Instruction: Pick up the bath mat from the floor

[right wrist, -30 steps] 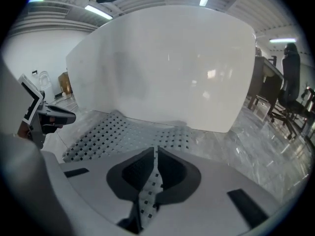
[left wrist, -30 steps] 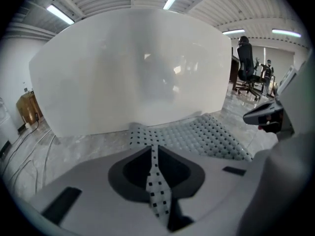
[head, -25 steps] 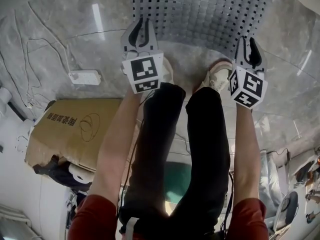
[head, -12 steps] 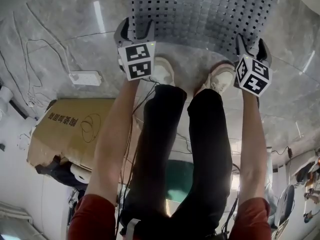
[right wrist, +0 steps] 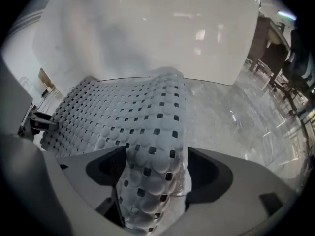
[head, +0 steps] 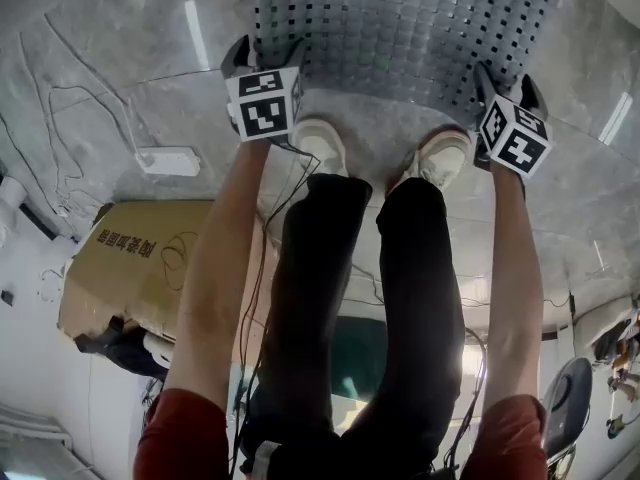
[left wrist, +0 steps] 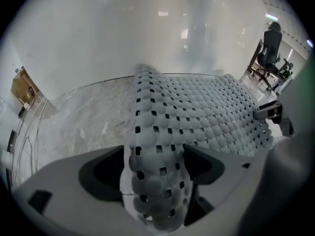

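Both grippers, left (head: 265,56) and right (head: 506,83), have just been opening. Each now stands spread astride a raised near-edge fold of the bath mat (head: 400,18), unpinched. I judge nothing lifted: the mat lies on the floor (head: 120,58); gripping and raising remain.

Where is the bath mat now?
Head view, top centre: the bath mat lies beyond the shoes, its near corners between the just-opening jaws of the left gripper and right gripper.
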The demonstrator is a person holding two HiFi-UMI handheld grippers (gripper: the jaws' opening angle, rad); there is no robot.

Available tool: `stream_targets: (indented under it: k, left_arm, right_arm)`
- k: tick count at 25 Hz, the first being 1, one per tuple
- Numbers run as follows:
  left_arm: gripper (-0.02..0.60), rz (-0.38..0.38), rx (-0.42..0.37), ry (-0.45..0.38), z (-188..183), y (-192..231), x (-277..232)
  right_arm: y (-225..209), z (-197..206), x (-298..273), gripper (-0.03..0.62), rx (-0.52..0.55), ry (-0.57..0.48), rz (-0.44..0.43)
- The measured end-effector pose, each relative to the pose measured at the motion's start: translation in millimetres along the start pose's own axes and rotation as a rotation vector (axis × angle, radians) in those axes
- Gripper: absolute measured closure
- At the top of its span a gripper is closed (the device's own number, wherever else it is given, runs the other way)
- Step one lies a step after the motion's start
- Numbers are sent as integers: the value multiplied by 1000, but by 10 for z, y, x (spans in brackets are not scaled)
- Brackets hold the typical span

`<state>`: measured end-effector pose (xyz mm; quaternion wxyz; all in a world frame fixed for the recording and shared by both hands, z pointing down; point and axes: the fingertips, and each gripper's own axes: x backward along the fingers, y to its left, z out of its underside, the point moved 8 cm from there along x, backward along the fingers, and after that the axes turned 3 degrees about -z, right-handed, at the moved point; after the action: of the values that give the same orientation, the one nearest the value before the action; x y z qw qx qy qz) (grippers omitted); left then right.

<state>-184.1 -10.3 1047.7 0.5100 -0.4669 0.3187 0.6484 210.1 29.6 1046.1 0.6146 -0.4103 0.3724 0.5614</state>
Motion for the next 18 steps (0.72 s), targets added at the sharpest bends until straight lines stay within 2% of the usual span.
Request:
stream_targets:
  k: [3,6,10,15,18]
  left_arm:
    - [222,25,-38,34,-17,-30,-55]
    - [222,37,-69,59,-11,-87,-74]
    - [222,21,-68,60,-18,-98,-62]
    - [224,-2,-50,104,-56,-128,-29]
    - [256,12,-19,135,-96,-188,17]
  right_arm:
    - [48,20,-64,215,-6,14,-33]
    - [52,33,-52,217,-21,9,-10]
    - [96,20,-12,233,-23,1,2]
    - [178,-9,36,290,-35,7,-20]
    - [228,-28,63,332,-47,9,-24]
